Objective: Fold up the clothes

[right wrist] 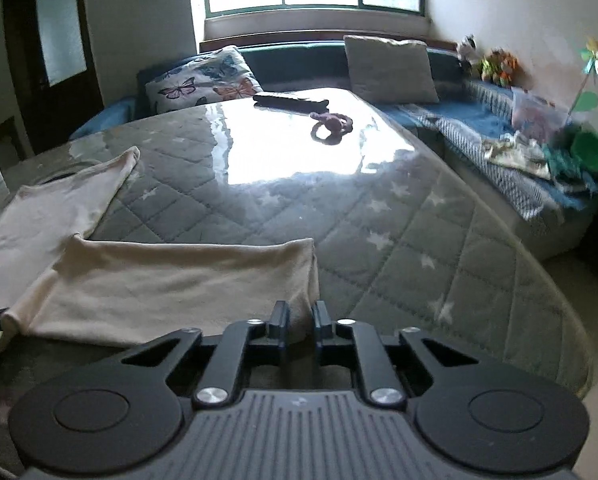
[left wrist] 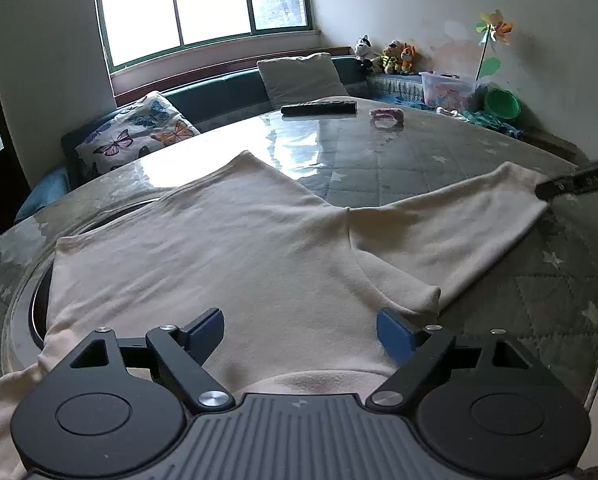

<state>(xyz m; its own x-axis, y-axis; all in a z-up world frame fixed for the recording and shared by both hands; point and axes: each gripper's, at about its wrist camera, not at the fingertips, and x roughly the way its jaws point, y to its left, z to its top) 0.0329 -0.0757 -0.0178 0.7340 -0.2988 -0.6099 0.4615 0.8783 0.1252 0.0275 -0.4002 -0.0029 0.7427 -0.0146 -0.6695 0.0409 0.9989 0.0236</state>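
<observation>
A cream long-sleeved shirt (left wrist: pixel 219 248) lies spread flat on the quilted, star-patterned table top (left wrist: pixel 399 160). My left gripper (left wrist: pixel 299 328) hovers low over the shirt's body near the neckline, open, with its blue pads wide apart and only flat cloth beneath. One sleeve (right wrist: pixel 179 276) stretches out to the right. My right gripper (right wrist: pixel 299 316) is shut on that sleeve's cuff end, the cloth pinched between its narrow jaws. In the left wrist view the right gripper (left wrist: pixel 579 184) shows as a dark bar at the sleeve's tip. The other sleeve (right wrist: pixel 79 196) lies farther back.
A black remote (left wrist: pixel 319 107) and a pink ring-shaped item (left wrist: pixel 387 114) rest at the table's far end. A sofa with a butterfly cushion (left wrist: pixel 135 132) and a grey pillow (left wrist: pixel 299 78) wraps behind. The table's curved edge (right wrist: pixel 539 280) drops off on the right.
</observation>
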